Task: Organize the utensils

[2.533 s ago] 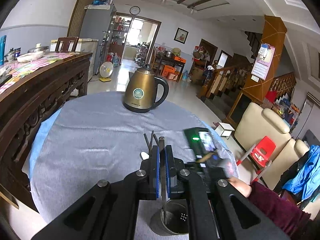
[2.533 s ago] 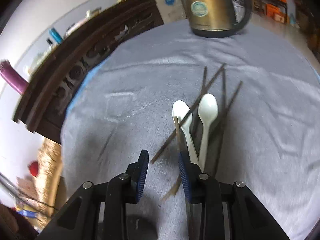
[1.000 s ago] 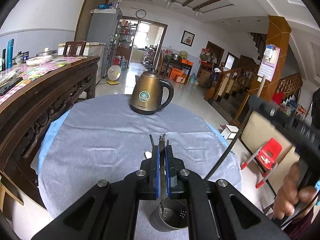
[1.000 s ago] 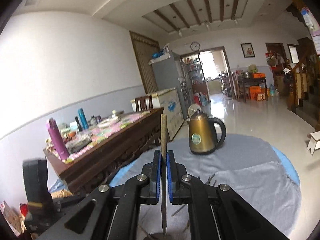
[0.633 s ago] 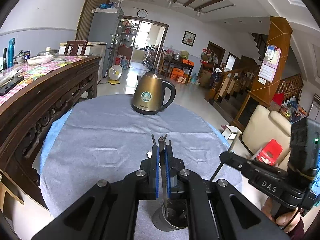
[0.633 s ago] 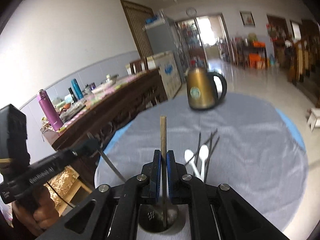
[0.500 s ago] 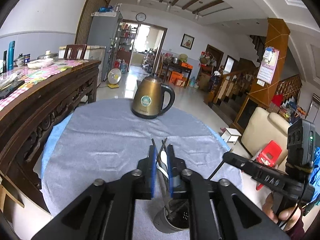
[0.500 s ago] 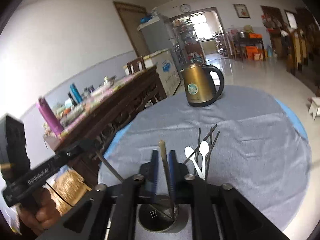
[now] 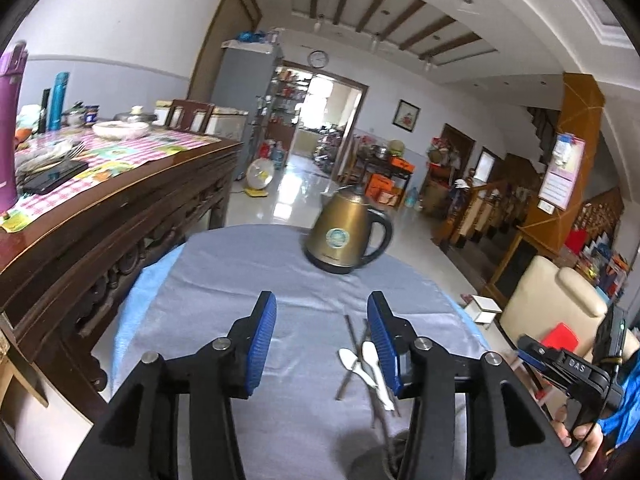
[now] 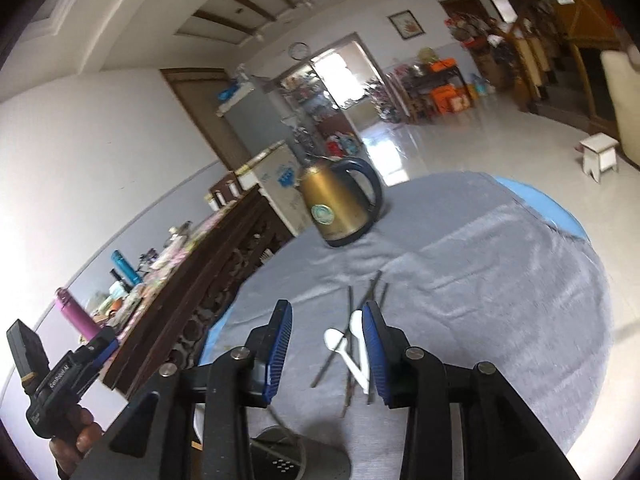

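A: Report the position of the utensils.

B: Two white spoons (image 9: pixel 362 364) lie side by side on the grey tablecloth (image 9: pixel 248 280), bowls pointing away from the cameras. Several dark chopsticks (image 10: pixel 376 292) lie crossed under and around them. A perforated metal utensil holder (image 10: pixel 296 460) stands at the near edge of the table, closer than the spoons. At least one thin stick leans inside it; the count cannot be determined.

A: Report the tool state.

B: Left gripper (image 9: pixel 322 344): jaws have just been opening and stand apart, blue pads bare, nothing between them. Right gripper (image 10: pixel 326 346): same condition, jaws just opened, released, nothing clamped. The spoons appear in the gap between each pair of fingers but lie on the cloth beyond them, not in contact.

A: Surroundings?

B: A bronze electric kettle (image 9: pixel 346 236) stands upright at the far side of the table, well apart from the utensils. A carved dark wooden sideboard (image 9: pixel 100 232) runs along the left, carrying a checked cloth, bowls and bottles. A cream armchair (image 9: pixel 556 304) sits to the right. In the right wrist view, a hand (image 10: pixel 74 440) grips the handle of the left gripper at lower left.
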`<state>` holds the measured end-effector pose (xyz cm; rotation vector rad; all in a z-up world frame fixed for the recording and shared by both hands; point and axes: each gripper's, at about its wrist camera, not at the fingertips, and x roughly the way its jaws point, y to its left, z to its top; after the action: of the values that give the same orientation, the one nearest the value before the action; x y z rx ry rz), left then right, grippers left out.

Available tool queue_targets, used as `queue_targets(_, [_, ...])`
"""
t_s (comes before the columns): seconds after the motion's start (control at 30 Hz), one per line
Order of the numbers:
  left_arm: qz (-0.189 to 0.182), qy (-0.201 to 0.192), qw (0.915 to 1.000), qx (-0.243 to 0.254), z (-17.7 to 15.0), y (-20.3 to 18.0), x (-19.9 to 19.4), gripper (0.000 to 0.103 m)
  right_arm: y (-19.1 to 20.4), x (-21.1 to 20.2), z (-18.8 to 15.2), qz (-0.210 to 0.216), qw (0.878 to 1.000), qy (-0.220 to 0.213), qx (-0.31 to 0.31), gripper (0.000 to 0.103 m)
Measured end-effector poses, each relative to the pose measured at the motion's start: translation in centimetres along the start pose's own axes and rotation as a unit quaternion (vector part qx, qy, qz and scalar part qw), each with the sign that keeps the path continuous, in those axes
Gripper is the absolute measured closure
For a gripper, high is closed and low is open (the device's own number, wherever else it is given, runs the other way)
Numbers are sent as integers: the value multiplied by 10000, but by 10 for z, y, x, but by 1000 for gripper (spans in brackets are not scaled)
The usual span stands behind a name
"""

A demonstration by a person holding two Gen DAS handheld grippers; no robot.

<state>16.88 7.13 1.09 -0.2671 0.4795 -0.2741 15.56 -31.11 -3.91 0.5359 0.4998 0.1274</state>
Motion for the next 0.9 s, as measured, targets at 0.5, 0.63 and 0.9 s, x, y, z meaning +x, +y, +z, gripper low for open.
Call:
queue_targets(0.5, [121, 1805, 9830, 320, -18, 49, 169, 55, -62, 99, -11, -420, 9921, 1044, 563, 64])
queue_targets(0.63, [-253, 2142, 9742, 669, -22, 19, 219, 55, -72, 122, -13, -490, 9899, 1196, 583, 64])
queue_targets(0.9, [-771, 2755, 9480, 1395, -38, -65, 316, 55, -101, 153, -4, -651, 9871, 1324, 628, 64])
